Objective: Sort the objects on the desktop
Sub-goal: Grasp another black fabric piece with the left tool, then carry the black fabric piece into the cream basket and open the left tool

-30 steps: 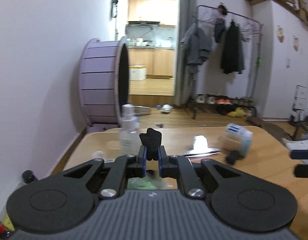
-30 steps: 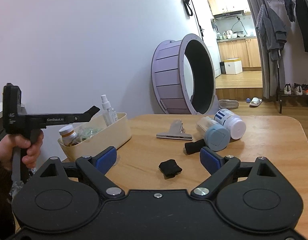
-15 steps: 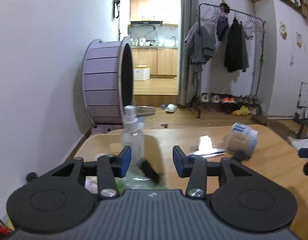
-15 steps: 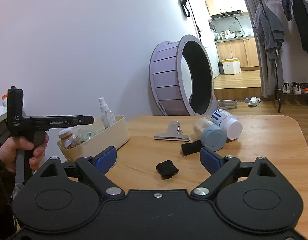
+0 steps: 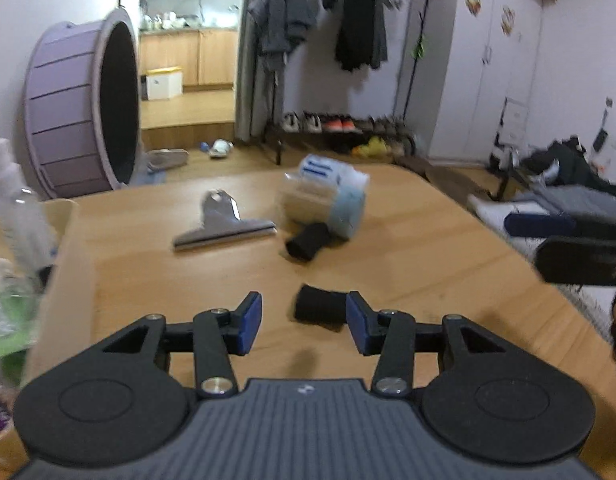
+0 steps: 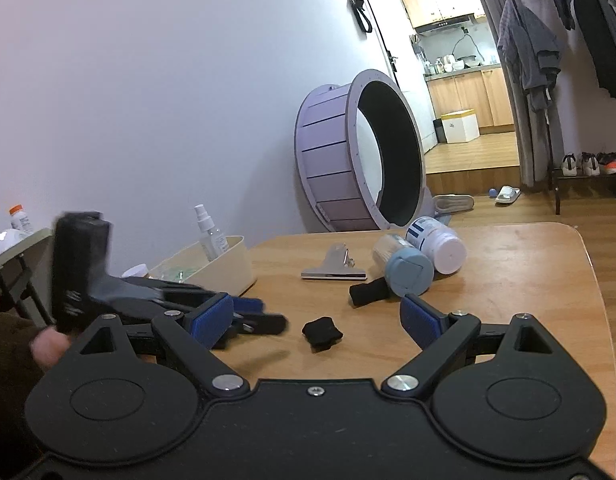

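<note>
1. My left hand-held gripper (image 5: 304,322) has its jaws parted and empty, with bare bench (image 5: 407,240) between the blue pads
2. A small black roll (image 5: 319,311) lies on the bench just ahead of that gap, nearer the right pad, not touching either one as far as I can tell; its long axis runs crosswise to the fingers
3. Further ahead, a second black roll (image 5: 308,242) lies with its long axis angled away to the right, its far end against the pale blue cap of a tipped-over clear jar (image 5: 327,204)
4. A white bottle (image 6: 437,240) lies beside that jar, its white base facing my right hand-held gripper (image 6: 317,318)
5. Ahead and left of the left gripper, a metal clip (image 5: 224,228) lies flat, long jaw edge crosswise, handle pointing away
6. The cream bin (image 6: 224,264) sits off its left side, a spray bottle (image 6: 208,232) upright inside
7. My right hand-held gripper stands wide open, holding nothing; the small roll lies ahead between its fingers
</note>
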Available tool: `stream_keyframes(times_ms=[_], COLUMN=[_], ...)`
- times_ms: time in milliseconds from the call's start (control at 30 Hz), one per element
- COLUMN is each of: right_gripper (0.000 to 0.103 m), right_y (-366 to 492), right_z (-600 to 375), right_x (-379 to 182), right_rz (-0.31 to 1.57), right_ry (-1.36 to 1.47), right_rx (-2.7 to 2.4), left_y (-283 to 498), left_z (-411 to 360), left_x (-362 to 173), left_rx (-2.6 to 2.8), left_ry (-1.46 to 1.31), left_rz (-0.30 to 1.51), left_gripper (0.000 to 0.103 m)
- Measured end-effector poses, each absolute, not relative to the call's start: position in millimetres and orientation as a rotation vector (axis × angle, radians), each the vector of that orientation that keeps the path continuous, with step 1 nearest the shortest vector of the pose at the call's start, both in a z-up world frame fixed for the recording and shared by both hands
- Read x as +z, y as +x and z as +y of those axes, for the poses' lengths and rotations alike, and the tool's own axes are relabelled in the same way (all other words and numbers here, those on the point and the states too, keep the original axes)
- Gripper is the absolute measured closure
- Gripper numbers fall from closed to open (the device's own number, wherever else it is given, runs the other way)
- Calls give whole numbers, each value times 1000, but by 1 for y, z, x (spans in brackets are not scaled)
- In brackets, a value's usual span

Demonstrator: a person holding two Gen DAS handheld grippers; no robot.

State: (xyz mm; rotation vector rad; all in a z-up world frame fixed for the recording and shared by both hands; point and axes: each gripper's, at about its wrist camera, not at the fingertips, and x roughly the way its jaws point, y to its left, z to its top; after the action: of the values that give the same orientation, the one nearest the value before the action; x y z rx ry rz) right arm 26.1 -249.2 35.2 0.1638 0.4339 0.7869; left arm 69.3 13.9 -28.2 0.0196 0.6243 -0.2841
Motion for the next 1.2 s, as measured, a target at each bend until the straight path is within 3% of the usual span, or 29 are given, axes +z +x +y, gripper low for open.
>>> stream_keyframes(times_ms=[433, 633, 1200], right_gripper=[13, 13, 13], right_y=[22, 23, 20], right_z=[-252, -251, -237], right_x=[37, 37, 42], right_rz=[434, 434, 419], right_ry=[156, 157, 161], right_rx=[806, 806, 841], left_y=[85, 79, 13], left_z=[-2, 1, 87], left_x=[-51, -50, 28], left_rx=[-305, -327, -114], left_ry=[79, 85, 4], left_rz=[650, 619, 426], left_gripper=[58, 67, 67])
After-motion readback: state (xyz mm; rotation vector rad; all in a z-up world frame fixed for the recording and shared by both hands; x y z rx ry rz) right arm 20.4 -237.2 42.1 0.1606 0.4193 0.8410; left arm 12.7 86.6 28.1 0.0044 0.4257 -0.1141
